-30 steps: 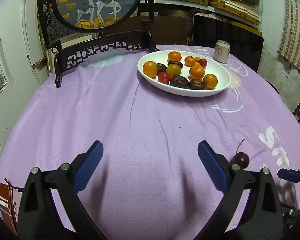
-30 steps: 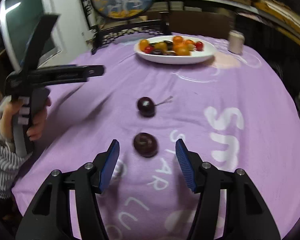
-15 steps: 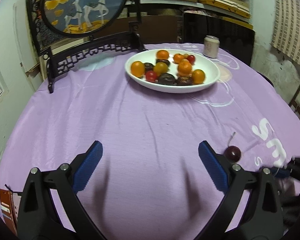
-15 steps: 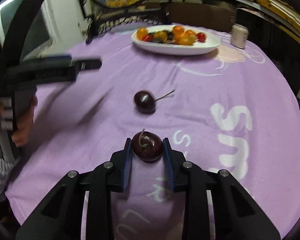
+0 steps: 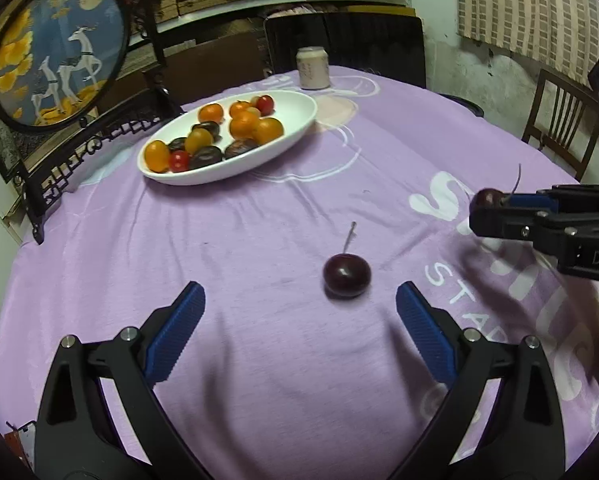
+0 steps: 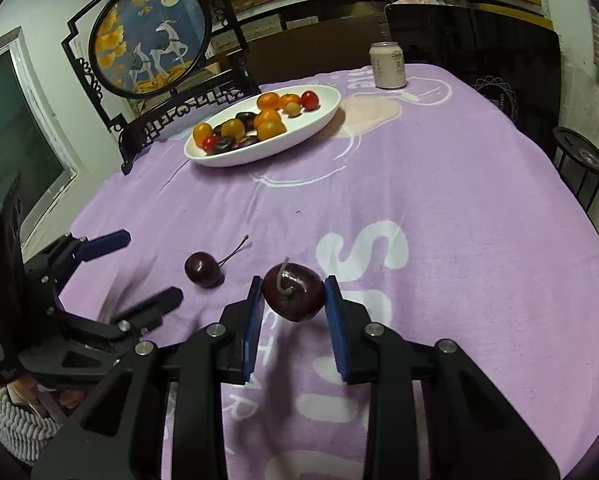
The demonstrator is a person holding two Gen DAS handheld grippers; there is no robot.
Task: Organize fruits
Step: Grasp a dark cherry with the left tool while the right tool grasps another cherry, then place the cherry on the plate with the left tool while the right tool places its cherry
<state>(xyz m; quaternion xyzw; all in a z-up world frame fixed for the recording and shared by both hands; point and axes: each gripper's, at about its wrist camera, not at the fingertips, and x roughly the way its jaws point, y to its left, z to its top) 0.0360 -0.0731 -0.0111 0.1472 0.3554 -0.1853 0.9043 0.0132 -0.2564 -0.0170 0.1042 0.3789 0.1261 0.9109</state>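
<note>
My right gripper (image 6: 293, 300) is shut on a dark cherry (image 6: 294, 297) and holds it above the purple cloth; it also shows at the right of the left wrist view (image 5: 489, 202). A second dark cherry (image 5: 346, 275) with a stem lies on the cloth, just ahead of my open, empty left gripper (image 5: 297, 316); it also shows in the right wrist view (image 6: 202, 268). A white oval plate (image 5: 295, 126) at the far side holds several oranges, cherry tomatoes and dark plums.
A drink can (image 5: 312, 68) stands behind the plate. A framed round deer picture on a black stand (image 5: 55, 60) is at the back left. A wooden chair (image 5: 559, 120) stands beyond the table's right edge, a black stool (image 6: 579, 164) further right.
My right gripper closed on the near cherry and lifted it off the cloth. My left gripper moved right and forward, so the other cherry now lies just ahead of its open jaws.
</note>
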